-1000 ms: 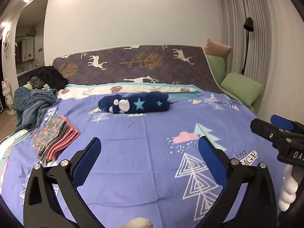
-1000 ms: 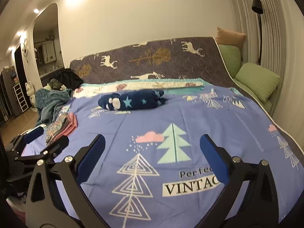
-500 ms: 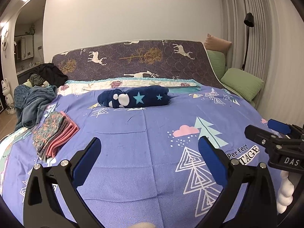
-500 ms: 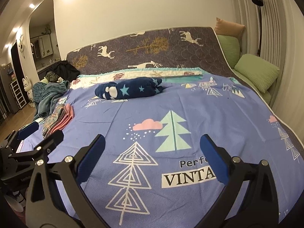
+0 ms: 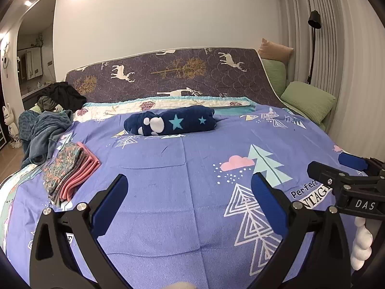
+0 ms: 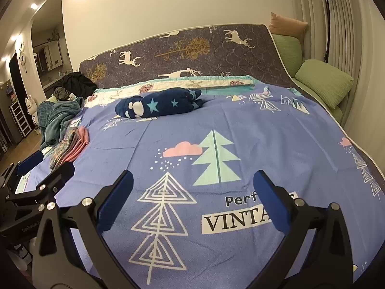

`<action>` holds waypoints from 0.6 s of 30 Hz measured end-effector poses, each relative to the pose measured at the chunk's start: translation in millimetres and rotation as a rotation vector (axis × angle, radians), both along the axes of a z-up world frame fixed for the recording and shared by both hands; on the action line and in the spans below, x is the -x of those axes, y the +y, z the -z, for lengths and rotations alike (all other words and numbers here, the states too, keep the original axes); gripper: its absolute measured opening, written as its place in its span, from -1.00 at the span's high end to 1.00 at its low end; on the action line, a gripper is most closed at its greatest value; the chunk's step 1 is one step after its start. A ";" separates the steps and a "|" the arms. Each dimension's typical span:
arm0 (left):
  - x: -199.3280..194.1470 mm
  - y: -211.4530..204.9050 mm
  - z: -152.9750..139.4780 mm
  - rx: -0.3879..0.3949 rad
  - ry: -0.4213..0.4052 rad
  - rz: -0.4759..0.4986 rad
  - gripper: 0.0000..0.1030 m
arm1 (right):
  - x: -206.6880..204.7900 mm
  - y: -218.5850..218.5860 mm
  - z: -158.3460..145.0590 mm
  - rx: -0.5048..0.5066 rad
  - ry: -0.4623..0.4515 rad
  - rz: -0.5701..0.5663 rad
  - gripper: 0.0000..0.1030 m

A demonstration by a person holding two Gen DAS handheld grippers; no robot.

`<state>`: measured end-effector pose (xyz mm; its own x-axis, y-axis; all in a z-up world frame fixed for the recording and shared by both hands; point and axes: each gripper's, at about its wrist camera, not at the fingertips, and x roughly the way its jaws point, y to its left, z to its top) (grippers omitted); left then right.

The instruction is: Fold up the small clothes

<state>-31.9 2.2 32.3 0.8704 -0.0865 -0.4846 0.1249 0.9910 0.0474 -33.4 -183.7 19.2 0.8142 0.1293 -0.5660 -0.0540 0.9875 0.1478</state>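
Two black grippers with blue pads, both over a big purple bed sheet with trees, clouds and words (image 5: 168, 192). Left gripper (image 5: 189, 183) spread wide, nothing between its fingers (image 5: 109, 200), only bare sheet below. Right gripper (image 6: 192, 180) spread wide too, also holding nothing, with a white line-drawn tree and the word "VINTA" on the sheet under it.

Small stack of folded clothes, pink and flowery (image 5: 69, 171), flat on the sheet at the left edge of the bed. From the left wrist view, off to the left of the left finger and a bit farther away, not touching it. From the right wrist view, the same stack (image 6: 68, 148) far to the left, well apart from the right gripper, past the tip of the left gripper.

Dark blue soft roll with stars and white paw marks (image 5: 170, 123) farther up the bed, near the middle, well beyond both grippers. Heap of grey-blue and black clothes (image 5: 45, 130) at the far left corner. Green pillows (image 6: 322, 82) at the far right.
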 end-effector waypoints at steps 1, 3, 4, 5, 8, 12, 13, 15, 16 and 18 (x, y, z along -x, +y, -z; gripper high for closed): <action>-0.3 0.0 0.4 -0.001 0.002 0.000 -0.97 | -0.4 0.3 1.0 0.001 0.004 0.000 -0.96; -0.4 -1.1 1.3 -0.004 0.004 0.001 -0.97 | -0.7 0.4 2.4 0.003 0.010 0.000 -0.96; -0.2 -1.6 1.6 -0.005 0.004 0.001 -0.97 | -1.2 0.5 3.2 0.004 0.013 0.000 -0.96; -0.2 -2.0 2.0 -0.007 0.005 0.003 -0.97 | -1.9 0.1 3.1 0.004 0.015 -0.001 -0.96; -0.6 -4.9 3.0 -0.014 0.007 0.007 -0.97 | -2.1 1.0 4.1 0.005 0.019 -0.004 -0.96; -1.0 -8.2 4.3 -0.024 0.010 0.012 -0.97 | -3.1 2.1 5.4 0.010 0.025 -0.005 -0.96; -1.0 -8.6 4.8 -0.025 0.010 0.013 -0.97 | -3.4 2.1 5.7 0.011 0.026 -0.005 -0.96; -1.7 -9.2 5.8 -0.024 0.013 0.015 -0.97 | -4.0 1.9 6.3 0.013 0.028 -0.005 -0.96; -2.2 -9.3 6.1 -0.024 0.015 0.016 -0.97 | -4.3 2.0 6.4 0.015 0.029 -0.005 -0.96; -3.3 -9.8 7.7 -0.022 0.023 0.017 -0.97 | -4.3 1.8 6.5 0.017 0.030 -0.006 -0.96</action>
